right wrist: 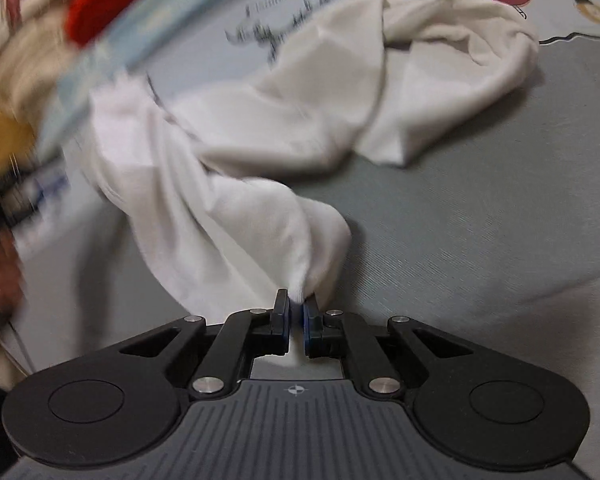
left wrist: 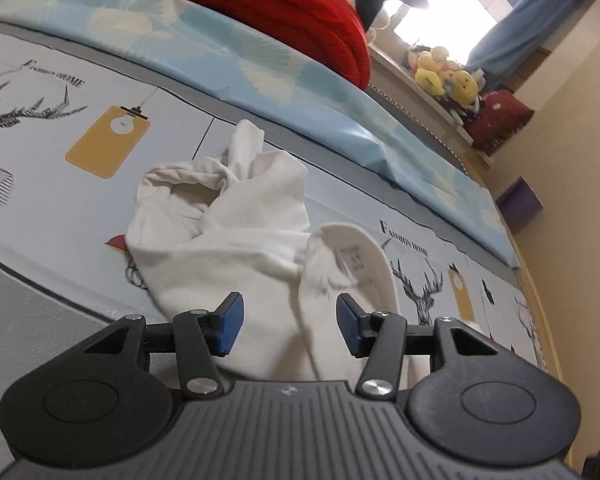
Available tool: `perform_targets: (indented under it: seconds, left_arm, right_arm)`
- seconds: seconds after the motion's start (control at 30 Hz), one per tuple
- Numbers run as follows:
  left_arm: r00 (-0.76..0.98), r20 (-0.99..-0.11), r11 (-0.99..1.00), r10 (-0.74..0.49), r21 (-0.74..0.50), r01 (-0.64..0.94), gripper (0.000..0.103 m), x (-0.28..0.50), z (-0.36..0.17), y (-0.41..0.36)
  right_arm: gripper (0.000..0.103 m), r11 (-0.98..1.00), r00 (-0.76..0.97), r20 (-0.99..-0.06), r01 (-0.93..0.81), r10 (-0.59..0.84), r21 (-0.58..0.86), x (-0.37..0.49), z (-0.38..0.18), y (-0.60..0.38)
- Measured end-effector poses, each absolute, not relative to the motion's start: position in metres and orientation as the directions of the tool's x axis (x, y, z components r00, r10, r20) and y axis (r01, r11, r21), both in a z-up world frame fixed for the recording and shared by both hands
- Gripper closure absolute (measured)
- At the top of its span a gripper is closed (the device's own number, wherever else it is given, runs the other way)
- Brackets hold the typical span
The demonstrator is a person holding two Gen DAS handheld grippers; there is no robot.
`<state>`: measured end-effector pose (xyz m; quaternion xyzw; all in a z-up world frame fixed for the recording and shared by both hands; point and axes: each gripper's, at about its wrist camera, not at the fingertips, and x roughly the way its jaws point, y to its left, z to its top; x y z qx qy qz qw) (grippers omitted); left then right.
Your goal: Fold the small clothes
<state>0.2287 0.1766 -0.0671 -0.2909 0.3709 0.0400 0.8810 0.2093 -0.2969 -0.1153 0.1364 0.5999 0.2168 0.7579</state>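
White garment [left wrist: 228,224] lies crumpled on the printed bedsheet [left wrist: 40,168], collar end nearest the left gripper [left wrist: 290,324]. Left jaws spread apart, cloth between them but pads not pressing. Right gripper [right wrist: 296,318] clenched, pinching a bunched corner of the garment over the grey part of the sheet. Red blanket [left wrist: 284,12] far behind.

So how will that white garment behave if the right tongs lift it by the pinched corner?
The white garment is probably floppy: it already drapes in soft folds from the right tongs. It looks thin, so likely light. It lies bunched on the bedsheet, so it should trail and unfurl rather than rise flat.
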Motion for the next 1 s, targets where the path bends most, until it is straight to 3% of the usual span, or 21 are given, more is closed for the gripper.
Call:
perform_targets:
  seconds: [0.27, 0.3, 0.33, 0.37, 0.4, 0.43, 0.63, 0.7, 1.0]
  left_arm:
    - [0.728, -0.673, 0.795, -0.132, -0.510, -0.328, 0.048, 0.255, -0.096, 0.172]
    - [0.728, -0.671, 0.794, -0.139, -0.515, -0.323, 0.053, 0.258, -0.099, 0.172]
    - [0.730, -0.668, 0.798, -0.145, -0.515, -0.313, 0.071, 0.259, -0.101, 0.169]
    - [0.726, -0.671, 0.810, -0.152, -0.505, -0.297, 0.080, 0.261, -0.102, 0.166]
    - [0.722, -0.675, 0.825, -0.152, -0.489, -0.284, 0.100, 0.262, -0.102, 0.163]
    - [0.721, -0.676, 0.837, -0.153, -0.476, -0.269, 0.102, 0.261, -0.100, 0.161]
    - [0.730, -0.666, 0.892, -0.152, -0.410, -0.188, 0.103, 0.227, -0.060, 0.163]
    - [0.720, -0.679, 0.924, -0.143, -0.353, -0.149, 0.103, 0.204, -0.041, 0.168]
    - [0.541, -0.839, 0.975, -0.055, -0.163, -0.153, 0.103, 0.050, -0.012, 0.205]
  right_arm:
    - [0.093, 0.879, 0.203, -0.857, -0.161, 0.474, 0.449, 0.215, -0.119, -0.299]
    - [0.093, 0.881, 0.204, -0.858, -0.163, 0.471, 0.445, 0.216, -0.119, -0.297]
    - [0.093, 0.884, 0.204, -0.862, -0.162, 0.464, 0.438, 0.217, -0.119, -0.294]
    - [0.093, 0.889, 0.205, -0.866, -0.161, 0.456, 0.430, 0.218, -0.120, -0.292]
    - [0.092, 0.892, 0.207, -0.869, -0.160, 0.449, 0.423, 0.219, -0.119, -0.290]
    - [0.091, 0.895, 0.209, -0.872, -0.161, 0.443, 0.417, 0.220, -0.120, -0.288]
    - [0.090, 0.914, 0.256, -0.878, -0.148, 0.405, 0.379, 0.222, -0.114, -0.278]
    - [0.095, 0.914, 0.285, -0.868, -0.141, 0.406, 0.381, 0.222, -0.109, -0.276]
    - [0.098, 0.826, 0.386, -0.746, -0.085, 0.542, 0.557, 0.190, -0.068, -0.293]
